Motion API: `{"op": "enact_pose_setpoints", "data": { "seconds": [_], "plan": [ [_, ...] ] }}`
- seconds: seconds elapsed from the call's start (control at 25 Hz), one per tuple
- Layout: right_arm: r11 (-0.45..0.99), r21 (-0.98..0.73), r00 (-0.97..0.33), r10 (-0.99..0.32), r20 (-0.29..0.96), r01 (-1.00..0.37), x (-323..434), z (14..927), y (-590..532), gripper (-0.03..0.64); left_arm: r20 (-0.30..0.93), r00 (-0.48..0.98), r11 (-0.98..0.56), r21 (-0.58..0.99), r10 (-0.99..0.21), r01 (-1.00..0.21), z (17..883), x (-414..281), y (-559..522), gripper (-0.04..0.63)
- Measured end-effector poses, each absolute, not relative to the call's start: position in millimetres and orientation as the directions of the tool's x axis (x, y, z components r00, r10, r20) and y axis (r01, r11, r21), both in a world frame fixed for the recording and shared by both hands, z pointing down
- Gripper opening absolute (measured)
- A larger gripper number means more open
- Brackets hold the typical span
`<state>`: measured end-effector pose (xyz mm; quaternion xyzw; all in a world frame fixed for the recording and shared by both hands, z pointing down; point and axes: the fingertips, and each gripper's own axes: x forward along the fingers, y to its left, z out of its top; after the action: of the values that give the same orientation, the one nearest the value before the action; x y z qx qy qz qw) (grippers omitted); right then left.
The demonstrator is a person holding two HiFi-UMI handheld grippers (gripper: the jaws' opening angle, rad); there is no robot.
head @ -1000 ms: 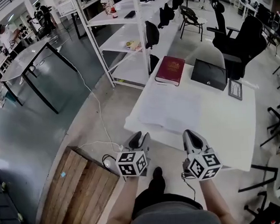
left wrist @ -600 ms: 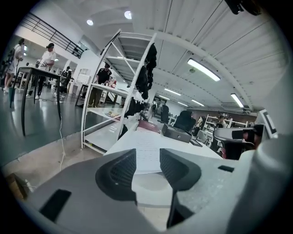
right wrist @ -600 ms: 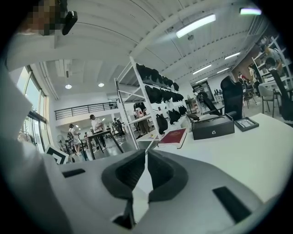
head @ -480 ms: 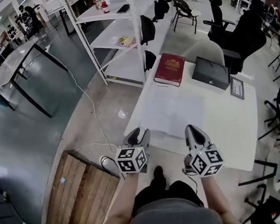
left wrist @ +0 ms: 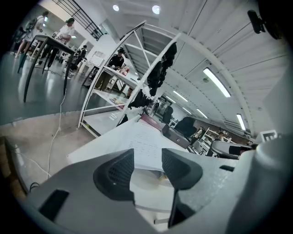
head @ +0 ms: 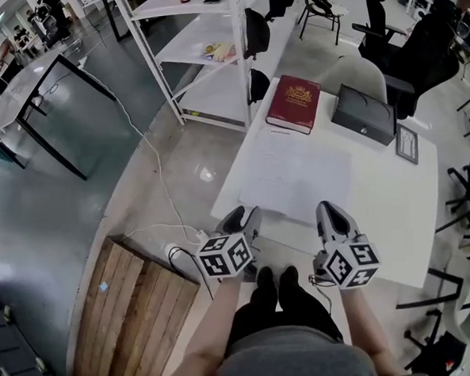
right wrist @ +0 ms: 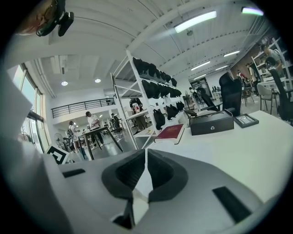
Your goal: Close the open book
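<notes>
Wide white pages (head: pixel 296 174) lie flat in the middle of the white table (head: pixel 383 214); faint print shows on the pages (left wrist: pixel 143 145) in the left gripper view. A closed red book (head: pixel 293 102) rests at the table's far left corner. My left gripper (head: pixel 242 220) hovers at the table's near left edge, its jaws opening, nothing between them (left wrist: pixel 147 161). Level with it, the right gripper (head: pixel 329 214) hangs at the near edge, jaws shut and empty (right wrist: pixel 146 157). Neither touches the pages.
A black box (head: pixel 363 114) and a small picture frame (head: pixel 408 143) stand at the table's far side. White shelving (head: pixel 211 57) rises to the left, office chairs (head: pixel 413 53) behind. A wooden pallet (head: pixel 136 316) and a white cable (head: pixel 159 188) lie on the floor at left.
Both grippers have drifted a little forward and down toward the table's near edge. The person's feet now show below them.
</notes>
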<state>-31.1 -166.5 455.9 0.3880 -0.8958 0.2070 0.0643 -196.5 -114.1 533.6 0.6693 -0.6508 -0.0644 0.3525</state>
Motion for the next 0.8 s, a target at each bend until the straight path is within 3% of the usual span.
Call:
{"op": "enact_pose_setpoints", "data": {
  "seconds": [0.48, 0.8],
  "plan": [
    [0.681, -0.315, -0.75, -0.584, 0.309, -0.66, -37.3, 463.4, -178.7, 0.018, 0.406, 0.145, 0.171, 0.646, -0.902, -0.744, 552.0, -170.6, -111.4, 0.179],
    [0.709, -0.316, -0.775, -0.548, 0.315, -0.63, -32.2, 464.2, -189.2, 0.017, 0.372, 0.137, 0.235, 0.788, -0.918, -0.569, 560.3, -161.6, -116.5, 0.179]
  ]
}}
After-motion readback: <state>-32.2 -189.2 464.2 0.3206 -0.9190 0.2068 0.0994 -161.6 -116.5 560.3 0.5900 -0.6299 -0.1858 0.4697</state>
